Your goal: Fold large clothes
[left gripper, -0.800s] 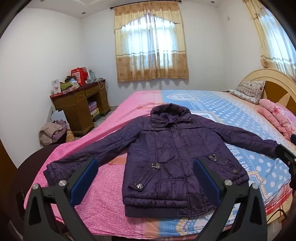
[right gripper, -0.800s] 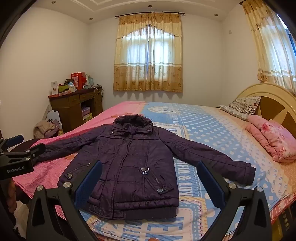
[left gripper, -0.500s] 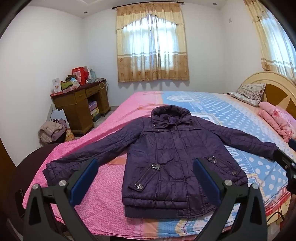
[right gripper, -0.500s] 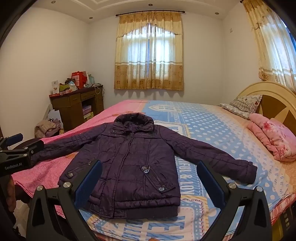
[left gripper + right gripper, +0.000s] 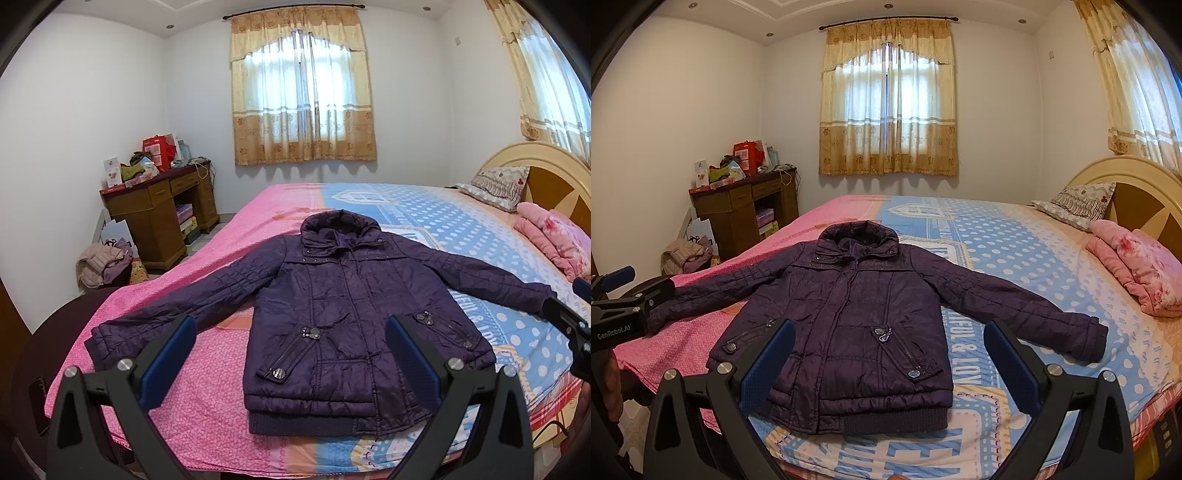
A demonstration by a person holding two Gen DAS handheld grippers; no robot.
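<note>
A purple jacket (image 5: 340,314) lies spread flat, sleeves out, across the centre of the frame on the bed (image 5: 461,214), while the left claw (image 5: 290,360) and right claw (image 5: 888,363) hover wide apart at the lower edge, holding nothing.

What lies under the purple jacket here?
The purple jacket lies flat, sleeves spread, on the bed's sheet, its left half over pink fabric, its right half over blue polka-dot print. Whatever is printed directly beneath it is covered.
</note>
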